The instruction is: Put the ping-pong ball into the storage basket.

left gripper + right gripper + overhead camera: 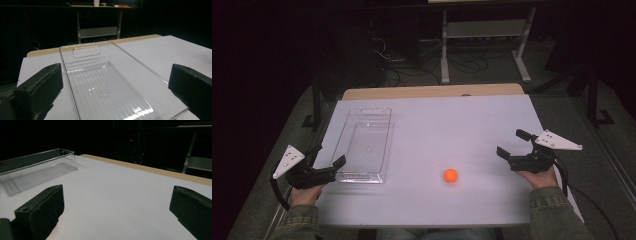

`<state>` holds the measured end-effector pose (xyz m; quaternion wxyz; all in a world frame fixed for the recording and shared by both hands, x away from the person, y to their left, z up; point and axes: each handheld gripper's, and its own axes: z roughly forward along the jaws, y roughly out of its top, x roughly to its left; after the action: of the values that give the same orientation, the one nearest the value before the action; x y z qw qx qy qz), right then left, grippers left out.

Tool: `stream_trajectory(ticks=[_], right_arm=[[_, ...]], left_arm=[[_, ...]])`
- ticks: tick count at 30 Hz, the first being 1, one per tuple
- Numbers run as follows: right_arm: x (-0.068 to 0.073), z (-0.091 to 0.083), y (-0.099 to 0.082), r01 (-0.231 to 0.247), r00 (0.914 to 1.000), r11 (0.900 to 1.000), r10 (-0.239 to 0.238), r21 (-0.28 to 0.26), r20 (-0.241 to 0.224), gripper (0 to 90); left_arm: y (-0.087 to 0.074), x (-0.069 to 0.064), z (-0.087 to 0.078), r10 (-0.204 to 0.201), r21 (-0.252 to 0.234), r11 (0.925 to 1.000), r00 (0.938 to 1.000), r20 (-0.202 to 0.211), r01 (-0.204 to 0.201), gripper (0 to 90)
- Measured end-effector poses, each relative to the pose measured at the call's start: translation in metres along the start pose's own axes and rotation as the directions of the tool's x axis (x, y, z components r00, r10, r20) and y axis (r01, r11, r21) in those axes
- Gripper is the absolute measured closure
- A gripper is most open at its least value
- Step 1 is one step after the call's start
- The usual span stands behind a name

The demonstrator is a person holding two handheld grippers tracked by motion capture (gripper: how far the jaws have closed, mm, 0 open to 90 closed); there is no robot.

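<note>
high view: a white rectangular table top (pixel 432 130) fills the centre of the frame, with a strip of bare wood along its far edge. a clear, rectangular plastic tray (pixel 363 144) lies left of centre, long axis running away from the person, nothing inside it. a small orange ball (pixel 450 175) rests on the table at lower centre, right of the tray and well apart from it.

the left gripper (pixel 328 161) sits at the lower left, held in the person's left hand (pixel 306 194); its 2 black jaws stand wide apart with nothing between them, the nearer jaw tip just beside the tray's near left corner. whether it touches the tray cannot be told. the right gripper (pixel 510 143) sits at the right edge of the table, held in the right hand (pixel 539 177); its 2 jaws also stand wide apart and bare. the ball lies between the 2 grippers, nearer the right one, clear of both.

left gripper view: the tray (pixel 105 87) runs up the middle of the frame between the spread jaws, a slot handle in its far end wall.

right gripper view: the tray (pixel 37 167) shows in the upper left, the table (pixel 120 192) bare between the spread jaws.
</note>
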<state>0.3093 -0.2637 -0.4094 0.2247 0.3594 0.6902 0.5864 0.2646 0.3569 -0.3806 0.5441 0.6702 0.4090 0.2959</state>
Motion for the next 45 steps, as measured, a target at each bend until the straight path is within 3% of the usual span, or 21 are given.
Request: stream_trajectory(ticks=[5, 10, 17, 20, 23, 30, 35, 45], right_arm=[[0.002, 0.0, 0.0, 0.006, 1.0, 1.0, -0.006, 0.002, -0.005, 0.0], [-0.001, -0.002, -0.005, -0.001, 1.0, 0.9995, 0.001, 0.032, 0.004, 0.0], [-0.003, -0.005, -0.006, 0.003, 1.0, 0.9998, -0.003, 0.021, 0.001, 0.0], [-0.003, -0.004, -0.006, 0.008, 1.0, 0.9997, -0.008, 0.023, -0.004, 0.0], [-0.002, -0.003, -0.006, 0.011, 0.9999, 0.9995, -0.011, 0.029, -0.004, 0.0], [-0.003, -0.004, -0.006, 0.014, 0.9999, 0.9996, -0.014, 0.025, -0.003, 0.0], [-0.002, -0.004, -0.006, 0.019, 0.9998, 0.9995, -0.019, 0.024, -0.008, 0.0], [-0.002, -0.004, -0.006, 0.021, 0.9997, 0.9995, -0.021, 0.023, -0.014, 0.0]], left_arm=[[0.0, -0.003, 0.001, -0.001, -0.004, 1.0, 1.0, -0.007, 0.001, 0.0], [0.0, -0.003, 0.005, 0.001, 0.024, 0.9997, 0.9999, -0.016, -0.001, 0.0], [0.006, -0.003, 0.009, 0.027, 0.052, 0.9983, 0.9994, -0.023, -0.025, 0.0], [0.01, -0.004, 0.011, 0.016, 0.049, 0.9987, 0.9999, 0.003, -0.016, 0.0], [0.014, -0.006, 0.015, 0.048, 0.071, 0.9962, 0.9987, 0.016, -0.05, 0.0], [0.024, -0.012, 0.025, 0.07, 0.082, 0.9939, 0.9966, 0.043, -0.073, 0.0], [0.03, -0.016, 0.03, 0.111, 0.108, 0.9873, 0.9922, 0.056, -0.116, 0.0], [0.047, -0.023, 0.037, 0.137, 0.122, 0.9811, 0.9849, 0.105, -0.15, 0.0]])
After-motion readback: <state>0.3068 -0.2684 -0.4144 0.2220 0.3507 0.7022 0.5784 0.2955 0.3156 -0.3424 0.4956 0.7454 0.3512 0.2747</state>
